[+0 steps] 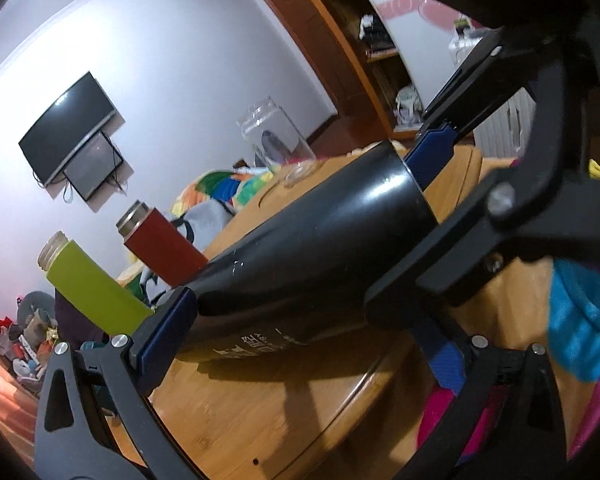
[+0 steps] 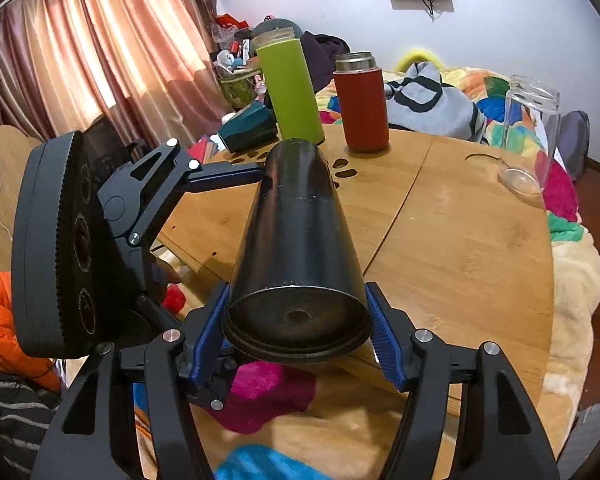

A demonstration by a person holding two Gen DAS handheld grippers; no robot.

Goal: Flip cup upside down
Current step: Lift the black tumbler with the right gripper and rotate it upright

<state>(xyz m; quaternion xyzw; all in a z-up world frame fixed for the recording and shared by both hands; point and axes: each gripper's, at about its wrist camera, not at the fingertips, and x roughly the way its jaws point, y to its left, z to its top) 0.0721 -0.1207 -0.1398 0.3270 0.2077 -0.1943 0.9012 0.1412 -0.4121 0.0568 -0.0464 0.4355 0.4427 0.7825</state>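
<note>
Two close wrist views, shared black cup (image 1: 312, 240)

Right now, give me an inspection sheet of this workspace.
Surface: wooden table with paw-print cutouts.
Job's things: black cup held off the table, lying near level, not yet inverted.
Clutter: green bottle, red bottle and glass jar stand upright; teal cup lies on its side beside the green bottle.
Grippers: left claw and right claw are both shut on the black cup, at opposite ends.
Cables: wires hang below the wall screens.
Surroundings: pink curtain, colourful blanket.
</note>
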